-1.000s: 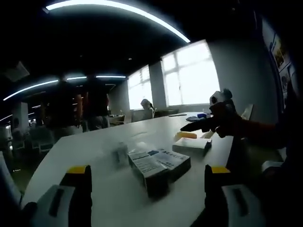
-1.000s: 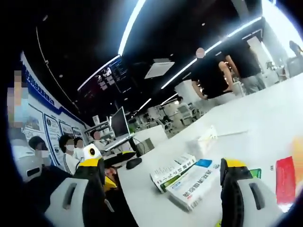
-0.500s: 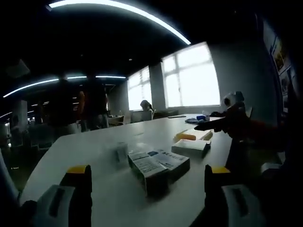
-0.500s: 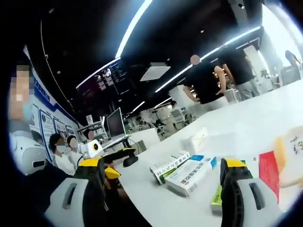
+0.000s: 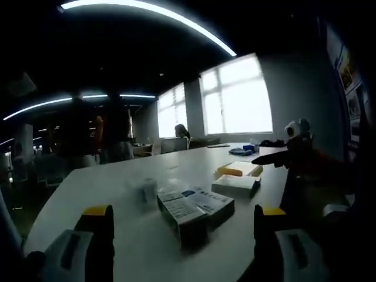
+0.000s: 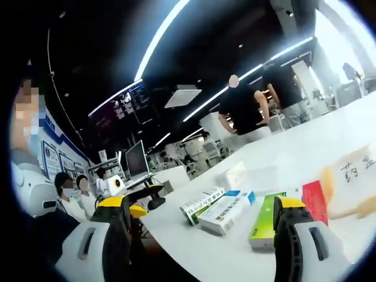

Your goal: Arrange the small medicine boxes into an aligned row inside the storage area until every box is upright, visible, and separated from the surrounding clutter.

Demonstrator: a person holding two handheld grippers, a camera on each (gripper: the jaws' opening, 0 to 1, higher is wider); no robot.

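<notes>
Step in hand: by my reading you are on the approach, with nothing gripped yet and every box lying flat on the white table.
Left gripper: its fingers are spread wide, nothing between them, above the near table edge and aimed at the two white-and-blue medicine boxes lying side by side, touching.
Right gripper: fingers likewise spread and empty; ahead lie the same white-and-blue medicine boxes, with the green box just beside them, close to your right finger.
Other boxes: a flat white box and a yellow-edged box lie beyond the pair in the left gripper view; a red box and an orange-rimmed sheet with handwriting sit past the green one.
Clutter: a small pale, blurred object stands near the pair; what it is I cannot tell.
How to do it well: take one box at a time by its long narrow faces, lift it clear of its neighbour before turning it upright, and set it down with its printed face towards you.
Materials: thin glossy cardboard, rectangular and light; squeeze gently or the walls will buckle. The table is smooth, so a nudged box will slide.
Storage area: I cannot make it out.
</notes>
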